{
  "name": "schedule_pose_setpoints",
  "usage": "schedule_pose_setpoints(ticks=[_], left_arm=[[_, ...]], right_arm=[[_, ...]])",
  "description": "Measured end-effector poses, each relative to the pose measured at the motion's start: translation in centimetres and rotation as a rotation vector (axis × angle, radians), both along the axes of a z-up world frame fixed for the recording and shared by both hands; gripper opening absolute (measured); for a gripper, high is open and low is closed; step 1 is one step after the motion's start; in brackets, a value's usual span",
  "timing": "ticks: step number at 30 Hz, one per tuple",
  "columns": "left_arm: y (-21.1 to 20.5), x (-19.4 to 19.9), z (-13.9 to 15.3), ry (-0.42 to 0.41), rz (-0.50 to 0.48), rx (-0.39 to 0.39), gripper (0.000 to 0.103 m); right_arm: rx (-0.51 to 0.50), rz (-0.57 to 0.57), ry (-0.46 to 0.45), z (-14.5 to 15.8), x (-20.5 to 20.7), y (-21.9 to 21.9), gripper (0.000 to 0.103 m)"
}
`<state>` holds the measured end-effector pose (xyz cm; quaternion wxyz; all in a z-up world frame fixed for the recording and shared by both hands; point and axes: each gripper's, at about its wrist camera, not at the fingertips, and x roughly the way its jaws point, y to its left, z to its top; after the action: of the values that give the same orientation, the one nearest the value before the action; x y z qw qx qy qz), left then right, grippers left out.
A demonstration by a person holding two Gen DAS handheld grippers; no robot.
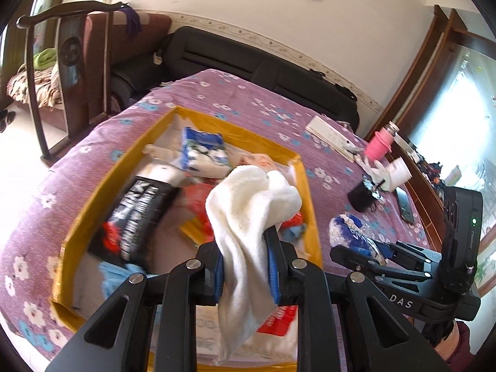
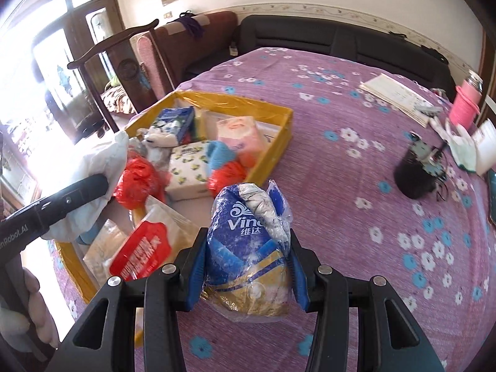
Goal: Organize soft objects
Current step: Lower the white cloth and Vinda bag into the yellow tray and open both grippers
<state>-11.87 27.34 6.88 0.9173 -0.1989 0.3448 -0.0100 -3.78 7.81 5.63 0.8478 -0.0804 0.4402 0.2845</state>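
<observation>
Broadly, a purple flowered cloth fills most of both views, covering a table that runs from the lower edge to a black sofa along the top. On it, left of centre in the right wrist view, sits a yellow box, open-topped and crowded with soft packs: a pink tissue pack at its upper right, a lemon-print pack in the middle, a blue-and-white pack at the upper left, red bags below these, and a red-labelled pouch at the lower end. In the left wrist view a black printed pack, blurred, lies in the left half of the box.

Over the box, at centre in the left wrist view, the left gripper is clamped on a white towel, which bunches above the pads and hangs down below them. At lower centre of the right wrist view, the right gripper squeezes a blue tissue pack between its blue pads, above the cloth just right of the box's near corner.

Toward the upper right sit a white booklet, a pink bottle and a black cup, well apart from the box.
</observation>
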Motion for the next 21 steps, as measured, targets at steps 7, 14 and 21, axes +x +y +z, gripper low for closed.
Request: schedule_pose_setpoints(ticks=[7, 14, 21], left_arm=[[3.1, -0.7, 0.4, -0.006, 0.063, 0.007, 0.021], [2.2, 0.3, -0.5, 0.023, 0.027, 0.000, 0.021], [1.6, 1.5, -1.9, 0.065, 0.001, -0.003, 0.021]], right_arm=[[0.009, 0.020, -0.002, 0.2, 0.6, 1.3, 0.051], [0.042, 0.041, 0.004, 0.4, 1.9, 2.6, 0.051], [0.060, 0.076, -0.024, 1.3, 3.6, 4.8, 0.051]])
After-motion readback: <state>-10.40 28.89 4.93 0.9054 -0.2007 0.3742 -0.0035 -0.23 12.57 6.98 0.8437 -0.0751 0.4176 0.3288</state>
